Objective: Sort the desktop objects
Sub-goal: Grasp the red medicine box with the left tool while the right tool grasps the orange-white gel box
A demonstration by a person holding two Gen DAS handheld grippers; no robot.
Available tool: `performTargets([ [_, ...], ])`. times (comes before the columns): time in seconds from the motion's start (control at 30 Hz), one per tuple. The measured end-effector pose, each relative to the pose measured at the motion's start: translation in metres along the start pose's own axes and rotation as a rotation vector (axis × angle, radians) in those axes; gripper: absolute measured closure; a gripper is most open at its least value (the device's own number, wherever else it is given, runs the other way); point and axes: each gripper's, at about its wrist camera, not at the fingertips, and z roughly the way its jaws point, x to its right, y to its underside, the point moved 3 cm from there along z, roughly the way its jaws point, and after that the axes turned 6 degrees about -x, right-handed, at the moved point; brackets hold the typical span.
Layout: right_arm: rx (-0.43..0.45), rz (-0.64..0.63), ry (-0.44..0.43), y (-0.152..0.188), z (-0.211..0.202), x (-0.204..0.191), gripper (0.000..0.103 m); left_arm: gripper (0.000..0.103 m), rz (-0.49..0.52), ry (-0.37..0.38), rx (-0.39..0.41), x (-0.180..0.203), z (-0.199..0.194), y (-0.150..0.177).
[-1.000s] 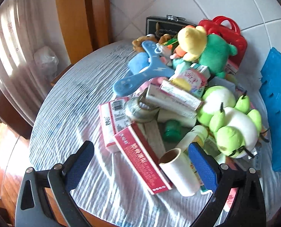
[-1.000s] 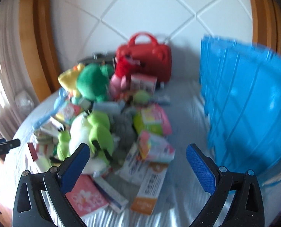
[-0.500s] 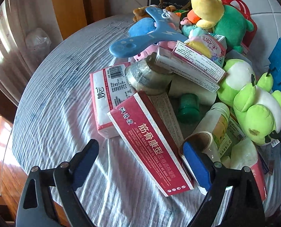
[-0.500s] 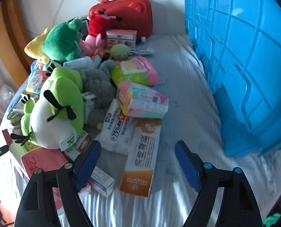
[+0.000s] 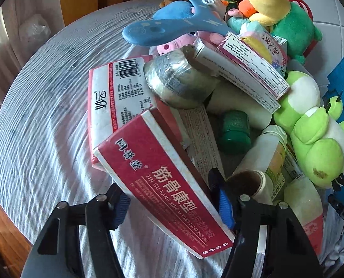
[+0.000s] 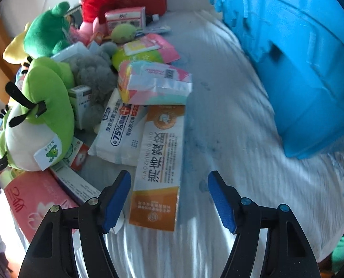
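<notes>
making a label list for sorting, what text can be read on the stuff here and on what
"JIN GU KANG XING YI YONG TUI RE NING JIAO", under large Chinese characters: long red box.
"75%", with Chinese text: white wipes pack.
"XIAOZHINING JIAO", with Chinese characters: orange and white box.
Barcode; small print too small to read: red and white tissue pack.
Dense print, unreadable: pink-edged box.

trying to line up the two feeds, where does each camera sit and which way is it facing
Left wrist: sits on the left tongs, looking steeply down at the pile's near edge; jaws closing, either side of the red medicine box. Only the tongs show.
Right wrist: sits on the right tongs, looking steeply down beside the blue crate; jaws closing around the orange and white box, not yet touching. Only the tongs show.
Shared: the light green frog plush and the cloth-covered table.
</notes>
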Motion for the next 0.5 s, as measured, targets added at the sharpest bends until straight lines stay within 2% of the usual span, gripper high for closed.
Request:
performTargets([
  [0.07, -0.016, -0.021, 0.008, -0.004, 0.006, -0.003, 0.033, 0.043, -0.003, -0.010, 0.006, -0.002, -0.005, 0.003],
  [0.17, -0.039, -0.039, 0.014, -0.010, 0.015, -0.005, 0.038, 0.045, 0.016, -0.069, 0.023, -0.007, -0.011, 0.008],
  [0.23, -0.047, -0.055, 0.016, -0.012, 0.021, -0.006, 0.041, 0.045, -0.013, -0.059, 0.021, -0.013, -0.012, 0.010],
  [0.33, -0.065, -0.058, 0.009, -0.016, 0.030, -0.005, 0.053, 0.045, -0.020, -0.058, 0.019, -0.011, -0.009, 0.010],
  [0.5, -0.057, -0.073, -0.003, -0.012, 0.022, -0.002, 0.054, 0.052, 0.022, -0.061, 0.063, 0.003, -0.023, 0.005],
])
